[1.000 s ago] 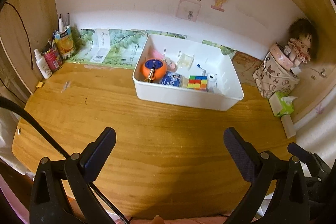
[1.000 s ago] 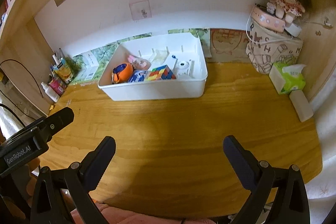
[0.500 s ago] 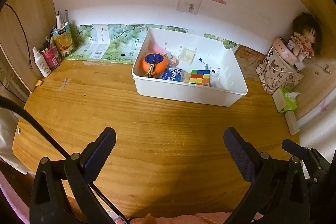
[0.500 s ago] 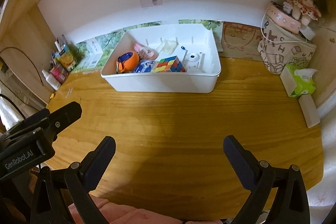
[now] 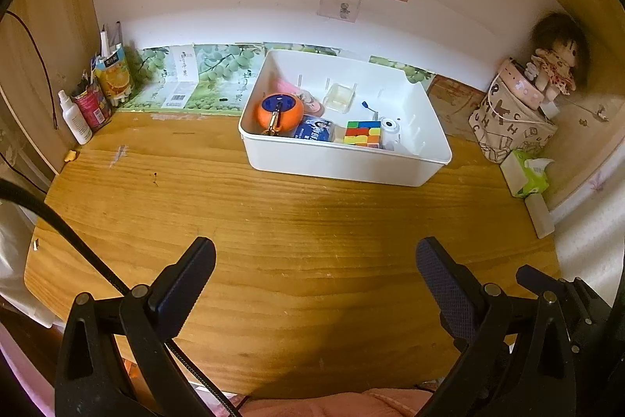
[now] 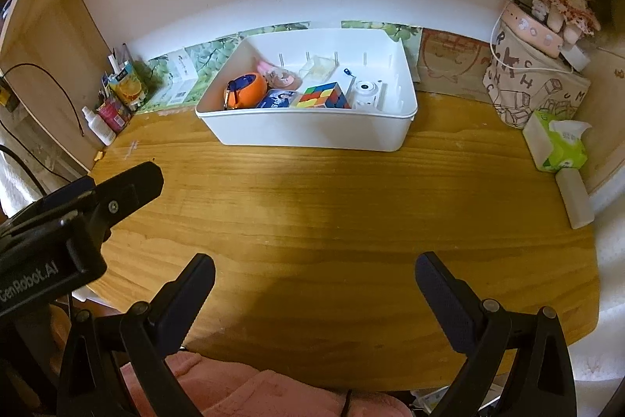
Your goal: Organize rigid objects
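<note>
The wooden table [image 5: 273,241] fills most of both views, its near half bare. At its far middle sits a white bin [image 5: 343,167], set against the leaf-printed strip along the wall. A patterned bag [image 6: 535,85] with a doll [image 6: 566,2] on top stands at the far right, a green tissue pack [image 6: 558,143] just in front of it. The left tool [image 5: 314,280] hovers over the near table with fingers wide apart, holding nothing; the right tool [image 6: 314,284] does likewise beside it. Inside the bin, along its near wall, lie an orange ball-shaped item [image 5: 279,112], a blue packet [image 5: 316,129], a colour cube [image 5: 363,133] and a small white round-faced device [image 5: 388,126]. Bottles and cartons [image 5: 97,92] cluster at the far left.
</note>
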The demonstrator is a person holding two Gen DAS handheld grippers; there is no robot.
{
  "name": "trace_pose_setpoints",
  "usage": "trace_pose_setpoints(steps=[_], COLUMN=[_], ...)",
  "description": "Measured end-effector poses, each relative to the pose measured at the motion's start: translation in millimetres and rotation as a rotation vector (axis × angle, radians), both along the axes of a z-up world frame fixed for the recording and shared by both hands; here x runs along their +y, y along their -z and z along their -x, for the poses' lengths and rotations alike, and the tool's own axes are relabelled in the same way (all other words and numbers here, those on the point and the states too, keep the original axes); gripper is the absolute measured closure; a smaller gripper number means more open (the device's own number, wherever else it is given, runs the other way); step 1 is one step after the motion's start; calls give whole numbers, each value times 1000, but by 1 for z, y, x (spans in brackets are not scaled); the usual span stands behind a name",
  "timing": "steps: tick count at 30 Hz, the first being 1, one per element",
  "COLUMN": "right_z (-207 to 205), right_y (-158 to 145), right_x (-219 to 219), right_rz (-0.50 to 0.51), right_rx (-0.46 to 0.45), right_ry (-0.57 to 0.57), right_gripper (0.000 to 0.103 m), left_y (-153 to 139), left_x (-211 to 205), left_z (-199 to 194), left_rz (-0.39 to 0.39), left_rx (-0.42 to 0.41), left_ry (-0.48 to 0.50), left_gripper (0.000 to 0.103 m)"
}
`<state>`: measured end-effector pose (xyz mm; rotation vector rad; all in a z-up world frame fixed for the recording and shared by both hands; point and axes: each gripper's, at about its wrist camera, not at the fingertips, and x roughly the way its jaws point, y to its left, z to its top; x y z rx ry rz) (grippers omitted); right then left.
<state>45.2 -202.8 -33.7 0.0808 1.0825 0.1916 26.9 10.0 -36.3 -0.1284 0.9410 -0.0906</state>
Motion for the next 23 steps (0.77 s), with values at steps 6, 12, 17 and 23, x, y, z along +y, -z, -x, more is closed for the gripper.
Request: trace_pose_setpoints(steps=[6, 12, 17, 23], right_z=[7, 10, 14, 14], right_y=[-2, -1, -3, -4], right_x=[1, 2, 3, 2], right_rz=[2, -3, -6, -10], right_rx=[-10, -15, -19, -17], right_ry=[13, 16, 19, 23], right_gripper=[0, 0, 0, 0], left_y=[-1, -6, -9, -11], left_x=[-5, -9, -7, -3], left_z=[5, 12, 16, 19], left_rz=[-8, -23, -28, -21], left_rx=[-10, -40, -57, -68], left_ry=[34, 63, 66, 52], left_gripper=[1, 1, 1, 1])
